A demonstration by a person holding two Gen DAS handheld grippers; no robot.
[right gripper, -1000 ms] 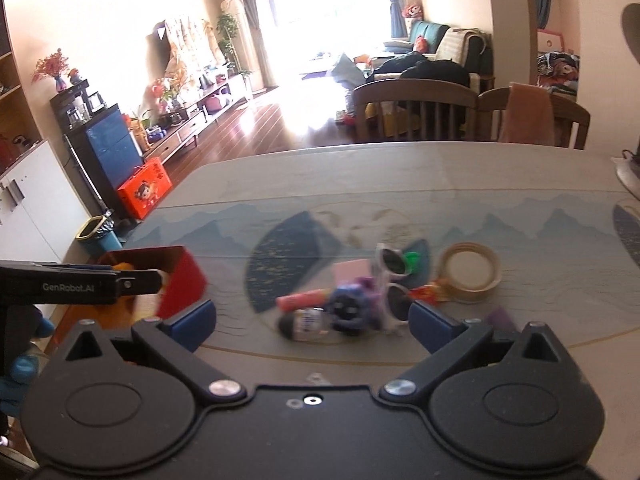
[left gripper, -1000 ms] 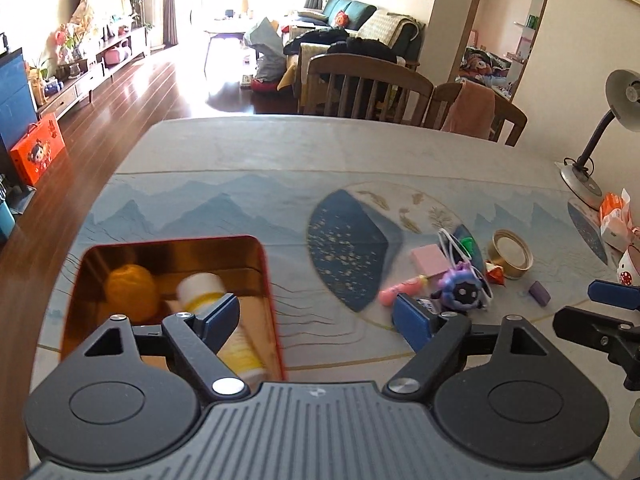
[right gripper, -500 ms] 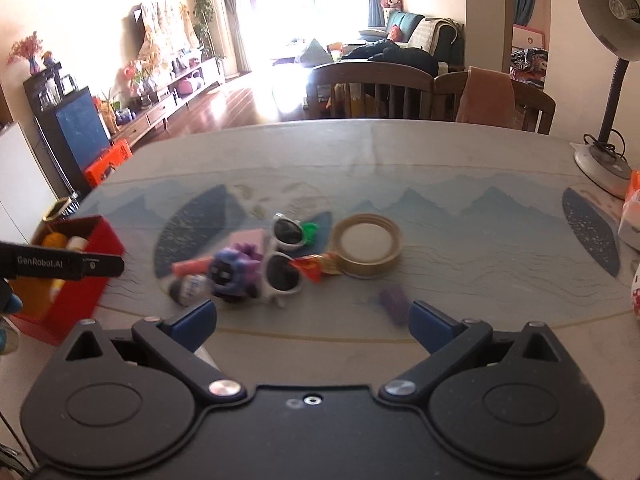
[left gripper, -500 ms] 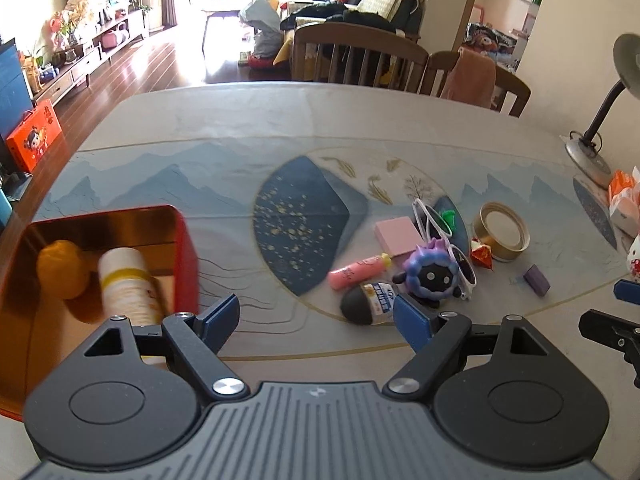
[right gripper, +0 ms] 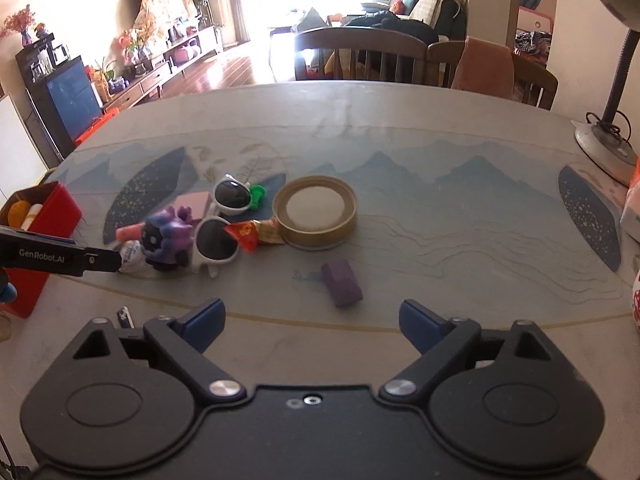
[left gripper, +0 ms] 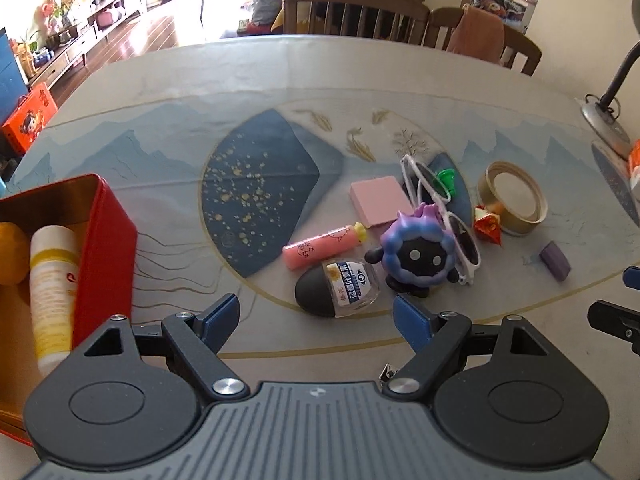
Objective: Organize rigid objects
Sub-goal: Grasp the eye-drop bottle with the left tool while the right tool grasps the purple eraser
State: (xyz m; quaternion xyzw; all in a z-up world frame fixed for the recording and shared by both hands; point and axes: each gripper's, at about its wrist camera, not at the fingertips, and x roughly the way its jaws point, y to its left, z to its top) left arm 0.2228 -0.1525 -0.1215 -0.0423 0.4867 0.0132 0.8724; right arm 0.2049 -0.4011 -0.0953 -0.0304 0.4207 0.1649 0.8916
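My left gripper (left gripper: 316,316) is open and empty, just in front of a small black-capped bottle (left gripper: 338,288) lying on the table. Beside the bottle lie a pink tube (left gripper: 322,246), a purple round toy (left gripper: 416,256), white sunglasses (left gripper: 438,200), a pink pad (left gripper: 380,204), a tape roll (left gripper: 514,200) and a purple block (left gripper: 554,266). A red tin box (left gripper: 108,248) at the left holds a white-and-yellow tube (left gripper: 52,276) and an orange ball (left gripper: 12,252). My right gripper (right gripper: 312,322) is open and empty, just short of the purple block (right gripper: 342,282).
A desk lamp base (right gripper: 604,148) and packets (right gripper: 634,208) stand at the table's right edge. Chairs (left gripper: 356,16) stand behind the far edge. A red candy wrapper (right gripper: 254,234) lies next to the tape roll (right gripper: 316,212).
My left gripper has moved right, from over the red box to the pile of loose objects. My right gripper has swung right and now faces the purple block.
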